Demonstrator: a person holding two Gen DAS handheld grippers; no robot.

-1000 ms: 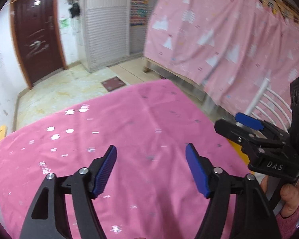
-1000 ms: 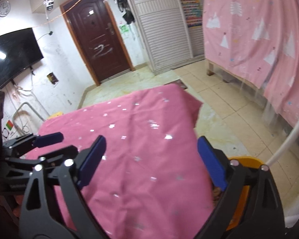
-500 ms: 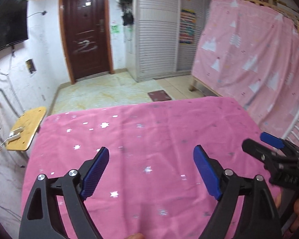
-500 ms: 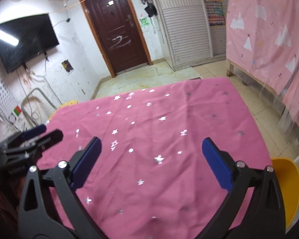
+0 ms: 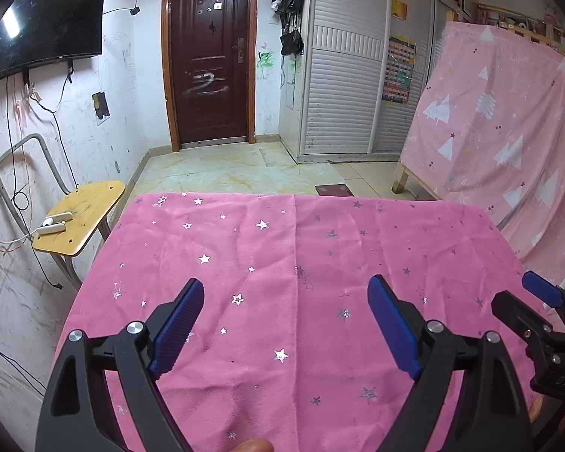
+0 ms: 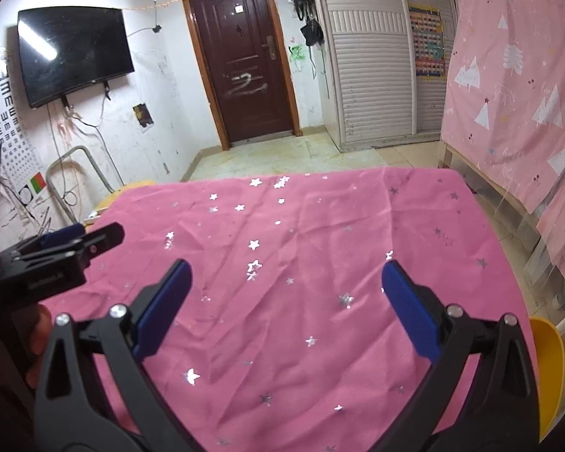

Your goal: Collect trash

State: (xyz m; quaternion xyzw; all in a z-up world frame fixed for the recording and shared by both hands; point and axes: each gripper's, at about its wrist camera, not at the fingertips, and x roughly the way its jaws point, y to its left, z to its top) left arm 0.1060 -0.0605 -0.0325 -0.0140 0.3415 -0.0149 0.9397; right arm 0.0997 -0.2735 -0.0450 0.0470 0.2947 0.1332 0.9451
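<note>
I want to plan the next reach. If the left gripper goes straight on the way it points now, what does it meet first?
Most likely the pink star-print tablecloth. The left gripper is open, tilted down toward it, with nothing between its jaws and no trash visible on that line. Depth is uncertain.

Lived-in home room: wall-mounted television (image 6: 75,52); scribbled dark door (image 5: 209,60); slatted wardrobe (image 5: 342,86); star-patterned pink tablecloth (image 5: 293,248)

Indoor light is even and fairly bright, both views sharp. A ceiling lamp glares as a white streak on the dark television (image 6: 73,52). Foil stars glint on the pink cloth (image 5: 293,263). Fisheye bends walls; corners go black
</note>
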